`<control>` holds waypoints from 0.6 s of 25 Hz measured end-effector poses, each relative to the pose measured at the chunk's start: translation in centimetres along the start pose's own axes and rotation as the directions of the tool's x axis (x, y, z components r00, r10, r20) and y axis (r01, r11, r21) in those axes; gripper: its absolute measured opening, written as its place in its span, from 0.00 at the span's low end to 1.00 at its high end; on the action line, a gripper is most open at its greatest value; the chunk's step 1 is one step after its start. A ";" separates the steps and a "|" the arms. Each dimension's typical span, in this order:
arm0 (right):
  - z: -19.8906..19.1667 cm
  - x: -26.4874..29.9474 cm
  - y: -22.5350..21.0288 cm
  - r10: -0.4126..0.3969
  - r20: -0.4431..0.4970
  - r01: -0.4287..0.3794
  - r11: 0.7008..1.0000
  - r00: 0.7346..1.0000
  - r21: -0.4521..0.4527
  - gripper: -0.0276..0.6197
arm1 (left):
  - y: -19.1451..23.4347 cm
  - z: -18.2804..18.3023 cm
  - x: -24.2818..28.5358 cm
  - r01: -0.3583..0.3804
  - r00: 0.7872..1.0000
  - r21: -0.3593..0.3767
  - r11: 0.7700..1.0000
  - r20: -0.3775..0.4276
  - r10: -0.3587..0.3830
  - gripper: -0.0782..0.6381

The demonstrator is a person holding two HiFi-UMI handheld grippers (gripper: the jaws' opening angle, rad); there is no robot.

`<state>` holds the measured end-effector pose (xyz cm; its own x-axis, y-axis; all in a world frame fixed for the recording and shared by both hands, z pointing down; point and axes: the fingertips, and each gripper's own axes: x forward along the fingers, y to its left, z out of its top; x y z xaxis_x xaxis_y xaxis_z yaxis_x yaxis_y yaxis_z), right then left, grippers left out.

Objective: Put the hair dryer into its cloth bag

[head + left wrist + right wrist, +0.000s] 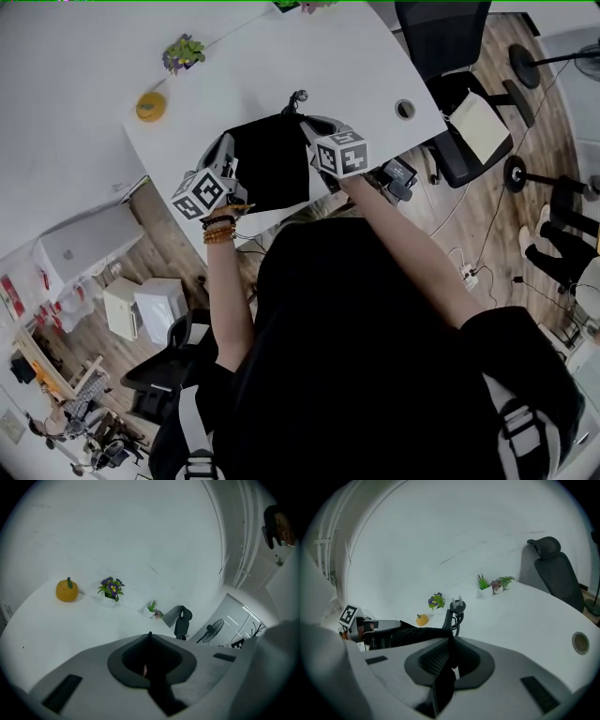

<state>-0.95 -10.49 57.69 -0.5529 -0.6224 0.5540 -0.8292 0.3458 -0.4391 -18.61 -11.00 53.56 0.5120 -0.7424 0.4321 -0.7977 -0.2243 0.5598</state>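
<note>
The left gripper (228, 155) and right gripper (311, 129) are each clamping an edge of the limp black cloth bag (272, 164) above the smooth white table (281, 56). The hair dryer's plug (298, 96) is poking out on top. A round orange ornament (150, 106) and a potted purple flower (183, 52) are sitting well beyond.

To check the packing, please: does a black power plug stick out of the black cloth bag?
Yes, the right gripper view shows the black power plug above the edge of the black cloth bag.
</note>
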 end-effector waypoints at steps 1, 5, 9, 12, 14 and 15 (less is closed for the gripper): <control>0.3 -0.1 0.2 0.007 0.010 -0.007 1.000 1.000 0.000 0.12 | 0.0 0.1 -0.1 -0.001 1.000 -0.003 1.000 0.006 0.001 0.16; 1.5 -0.4 0.7 0.024 0.045 -0.024 1.000 0.999 0.007 0.12 | -0.4 0.8 -0.2 0.000 1.000 -0.002 1.000 0.021 0.000 0.16; 2.1 -0.7 1.2 0.043 0.062 -0.046 0.998 0.997 0.043 0.12 | -0.9 1.2 -0.2 0.005 1.000 -0.007 1.000 0.026 -0.005 0.16; 2.4 -1.1 1.5 0.047 0.076 -0.051 0.998 0.996 0.043 0.12 | -1.5 1.4 -0.4 0.012 0.999 -0.003 1.000 0.032 -0.012 0.16; 2.7 -1.3 1.8 0.051 0.089 -0.055 0.998 0.995 0.040 0.12 | -1.7 1.5 -0.7 0.012 0.999 -0.001 1.000 0.039 -0.012 0.16; 3.0 -1.4 1.9 0.054 0.096 -0.058 0.998 0.994 0.040 0.12 | -1.7 1.7 -0.8 0.012 0.999 0.000 1.000 0.043 -0.012 0.16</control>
<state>-1.48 -11.04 53.96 -0.5863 -0.6672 0.4595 -0.7920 0.3527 -0.4984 -18.19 -11.03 51.05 0.5072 -0.7661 0.3947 -0.7915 -0.2329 0.5650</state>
